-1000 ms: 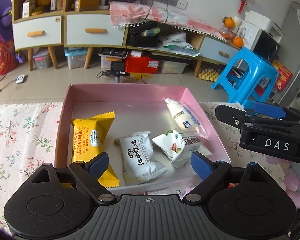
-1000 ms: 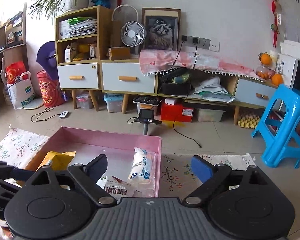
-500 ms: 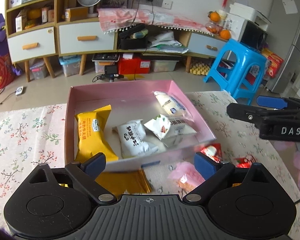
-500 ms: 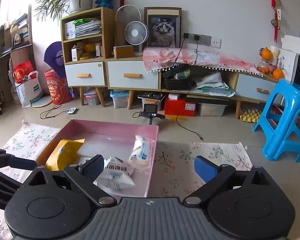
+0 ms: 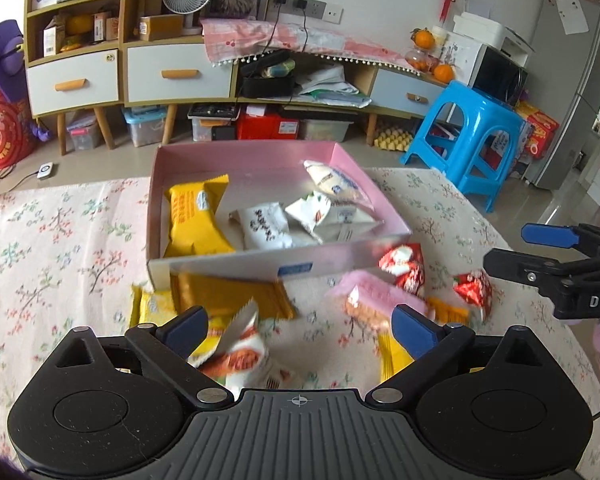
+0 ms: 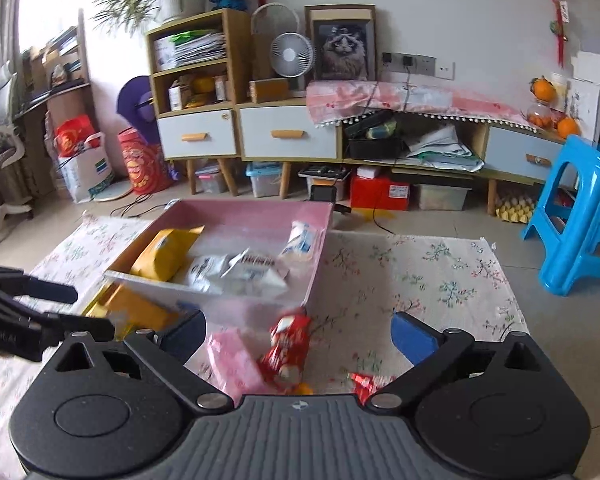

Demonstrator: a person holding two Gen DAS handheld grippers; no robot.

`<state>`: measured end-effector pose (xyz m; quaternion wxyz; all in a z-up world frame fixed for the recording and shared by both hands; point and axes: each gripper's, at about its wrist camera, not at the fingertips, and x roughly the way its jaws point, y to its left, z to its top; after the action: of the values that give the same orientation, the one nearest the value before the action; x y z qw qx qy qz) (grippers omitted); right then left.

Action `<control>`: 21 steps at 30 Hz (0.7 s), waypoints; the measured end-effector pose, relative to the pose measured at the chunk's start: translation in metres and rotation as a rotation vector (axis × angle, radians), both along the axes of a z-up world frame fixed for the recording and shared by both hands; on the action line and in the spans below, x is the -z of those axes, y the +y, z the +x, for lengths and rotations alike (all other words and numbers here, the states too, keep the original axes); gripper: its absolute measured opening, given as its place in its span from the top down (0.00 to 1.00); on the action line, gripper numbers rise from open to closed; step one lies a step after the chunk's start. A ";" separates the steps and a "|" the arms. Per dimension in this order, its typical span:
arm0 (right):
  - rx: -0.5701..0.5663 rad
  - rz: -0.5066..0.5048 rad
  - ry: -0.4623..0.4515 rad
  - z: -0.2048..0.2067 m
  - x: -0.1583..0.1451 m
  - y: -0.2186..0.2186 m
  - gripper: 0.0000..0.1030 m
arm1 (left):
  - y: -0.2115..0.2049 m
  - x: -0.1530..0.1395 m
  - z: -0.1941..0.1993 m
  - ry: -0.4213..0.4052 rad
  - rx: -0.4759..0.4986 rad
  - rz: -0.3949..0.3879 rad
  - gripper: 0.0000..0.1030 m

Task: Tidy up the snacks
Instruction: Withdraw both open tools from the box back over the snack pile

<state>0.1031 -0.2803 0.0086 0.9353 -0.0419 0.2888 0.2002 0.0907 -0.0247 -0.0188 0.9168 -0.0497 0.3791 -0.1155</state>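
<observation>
Snacks lie both inside and outside a pink box (image 5: 256, 152) on a tabletop (image 5: 52, 248) covered with a floral cloth. From left inside the box: a yellow pack (image 5: 196, 220) lies along the left wall, a white pack (image 5: 264, 226) with dark print sits mid-box, a white pack with green (image 5: 320, 216) lies just beside it, and a pale pouch (image 5: 332, 182) leans against the right wall. Outside, just in front of the box's near wall: a small yellow pack (image 5: 152, 304) at left, a flat orange-gold pack (image 5: 228, 296) partly tucked under the box edge, a white-and-orange pack (image 5: 240, 356) nearest the left claw (image 5: 298, 326), then a pink pack (image 5: 374, 294), a red pack (image 5: 404, 264) touching the box corner, a small orange pack (image 5: 446, 310), a second red pack (image 5: 474, 288) and a yellow pack (image 5: 392, 356) by the left claw's right finger. The left claw hovers above these loose snacks, its blue-padded fingers spread wide and holding nothing. The right claw (image 5: 512, 248) enters the left wrist view from the right edge, hanging over the cloth with a narrow gap between its fingers and nothing in them; its own camera shows the fingers (image 6: 414, 338) wide apart over the pink pack (image 6: 232, 360) and red pack (image 6: 286, 350). Motion blur softens the near snacks. Beyond the tabletop stand drawers (image 5: 160, 76) and a blue stool (image 5: 472, 128).
</observation>
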 end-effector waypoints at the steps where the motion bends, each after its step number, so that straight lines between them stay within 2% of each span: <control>1: -0.009 0.002 -0.003 -0.005 0.002 0.000 0.13 | 0.001 0.002 -0.004 0.001 -0.003 0.003 0.04; 9: -0.074 -0.014 -0.035 -0.035 0.024 -0.003 0.10 | 0.015 0.023 -0.037 -0.024 -0.043 0.000 0.03; 15: -0.115 -0.044 -0.011 -0.053 0.050 -0.005 0.10 | 0.027 0.041 -0.059 -0.043 -0.065 0.012 0.03; 21: -0.141 -0.060 -0.003 -0.067 0.061 -0.003 0.10 | 0.030 0.054 -0.075 -0.061 -0.051 0.034 0.03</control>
<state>0.0360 -0.2836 -0.0523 0.9176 -0.0907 0.2894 0.2569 0.0154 0.0052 -0.0723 0.9313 -0.0400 0.3514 -0.0871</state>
